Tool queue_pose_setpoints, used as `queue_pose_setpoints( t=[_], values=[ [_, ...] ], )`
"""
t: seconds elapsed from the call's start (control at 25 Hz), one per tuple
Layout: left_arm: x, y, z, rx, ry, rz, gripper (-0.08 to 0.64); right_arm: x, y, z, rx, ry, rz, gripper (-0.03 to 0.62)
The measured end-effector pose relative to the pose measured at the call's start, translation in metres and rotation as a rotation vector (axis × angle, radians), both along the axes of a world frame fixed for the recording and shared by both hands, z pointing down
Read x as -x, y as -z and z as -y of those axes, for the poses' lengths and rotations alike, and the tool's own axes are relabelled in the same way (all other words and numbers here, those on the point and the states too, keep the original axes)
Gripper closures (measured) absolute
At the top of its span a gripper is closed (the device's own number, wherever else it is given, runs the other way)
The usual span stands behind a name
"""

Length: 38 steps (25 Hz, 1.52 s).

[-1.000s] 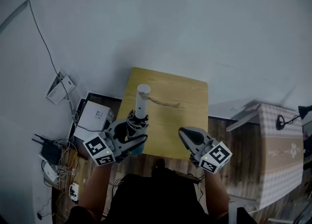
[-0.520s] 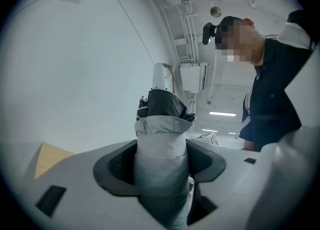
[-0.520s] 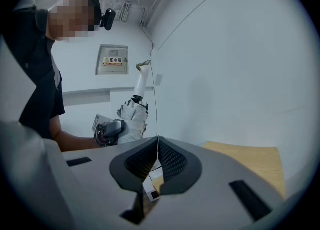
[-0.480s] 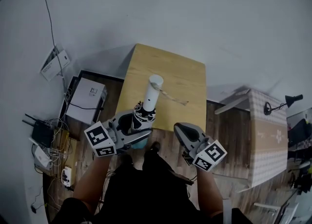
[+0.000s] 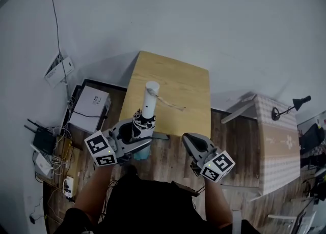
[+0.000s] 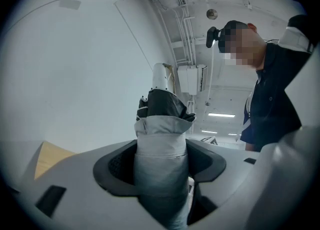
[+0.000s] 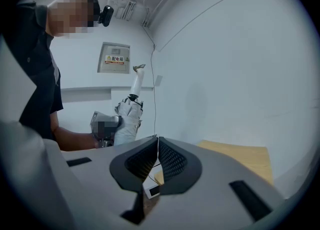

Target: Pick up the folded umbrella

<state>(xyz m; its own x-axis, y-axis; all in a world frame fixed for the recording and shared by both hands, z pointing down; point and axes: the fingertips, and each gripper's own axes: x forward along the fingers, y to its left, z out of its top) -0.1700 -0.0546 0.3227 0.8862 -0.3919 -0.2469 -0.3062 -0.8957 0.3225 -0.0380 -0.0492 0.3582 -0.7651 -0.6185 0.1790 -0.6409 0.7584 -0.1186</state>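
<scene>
Here the left hand-held gripper (image 5: 140, 139) is clamped on the umbrella (image 5: 147, 106), its jaws pressing the grey folded canopy on both sides. The umbrella stands nearly upright in that grip, white handle on top, by the near left corner of the wooden tabletop (image 5: 183, 90). A thin strap (image 5: 170, 106) trails from the handle. The right hand-held gripper (image 5: 196, 144) has its jaws pressed together with nothing between them, and hangs off the near edge, over the floor, apart from the umbrella. On the floor left of the tabletop lies a white box (image 5: 90, 109), closed, with a cable across it. A wall plate (image 7: 116, 59) reads 配电箱. Both forearms reach forward, bent at the elbows.
</scene>
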Motion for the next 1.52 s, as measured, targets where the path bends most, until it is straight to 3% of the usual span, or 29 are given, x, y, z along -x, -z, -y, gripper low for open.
queue_pose_setpoints(
  t=[0.28, 0.52, 0.76, 1.12, 1.52],
  values=[
    [-0.032, 0.011, -0.045, 0.009, -0.028, -0.008, 0.272, -0.041, 0.018, -0.048, -0.053, -0.011, 0.057, 0.572],
    [-0.077, 0.006, -0.096, 0.044, -0.036, 0.010, 0.272, -0.103, -0.009, -0.105, 0.016, -0.038, 0.099, 0.572],
    [-0.095, -0.001, -0.138, 0.100, -0.016, -0.006, 0.272, -0.128, -0.024, -0.133, 0.033, -0.027, 0.173, 0.573],
    [-0.092, -0.019, -0.185, 0.165, -0.019, 0.008, 0.270, -0.120, -0.044, -0.167, 0.054, 0.021, 0.226, 0.574],
    [-0.078, -0.018, -0.194, 0.153, -0.097, -0.010, 0.270, -0.094, -0.049, -0.192, 0.095, 0.039, 0.158, 0.574]
  ],
)
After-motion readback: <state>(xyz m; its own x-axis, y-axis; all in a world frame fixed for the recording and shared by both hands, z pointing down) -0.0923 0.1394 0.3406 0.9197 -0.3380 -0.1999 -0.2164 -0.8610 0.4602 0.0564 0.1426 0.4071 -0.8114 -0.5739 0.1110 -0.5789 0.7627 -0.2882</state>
